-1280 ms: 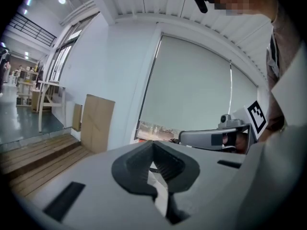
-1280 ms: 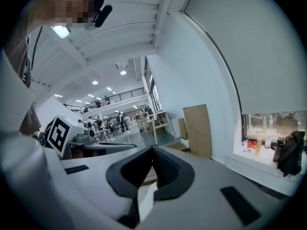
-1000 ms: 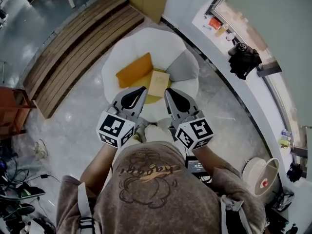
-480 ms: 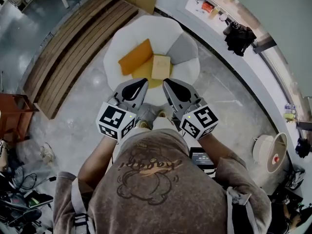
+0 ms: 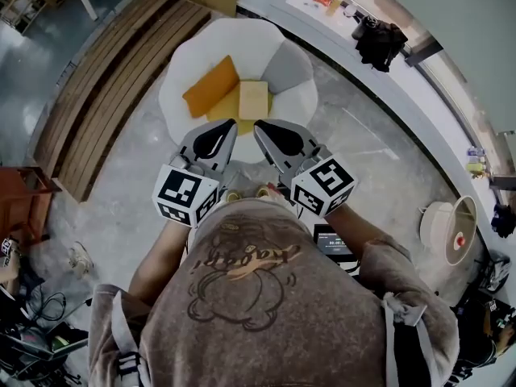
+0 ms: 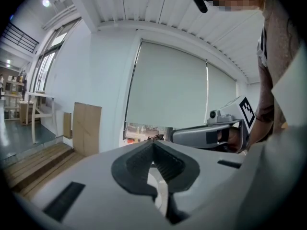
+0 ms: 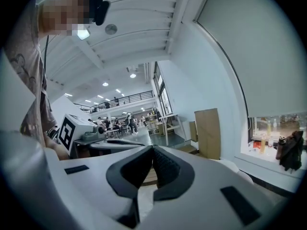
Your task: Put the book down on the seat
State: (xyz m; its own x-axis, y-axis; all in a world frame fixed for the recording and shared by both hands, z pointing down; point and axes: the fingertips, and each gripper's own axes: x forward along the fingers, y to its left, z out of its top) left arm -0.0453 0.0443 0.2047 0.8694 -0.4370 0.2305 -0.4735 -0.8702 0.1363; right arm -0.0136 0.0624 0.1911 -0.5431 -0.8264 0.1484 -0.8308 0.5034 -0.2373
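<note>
Only the head view lets us see the book, lying flat on the yellow seat of the white armchair, beside an orange cushion. The gripper views look past it – there the left gripper and right gripper have their jaws pressed together, empty.

No readable text, script print on sweatshirt too distorted to read
</note>
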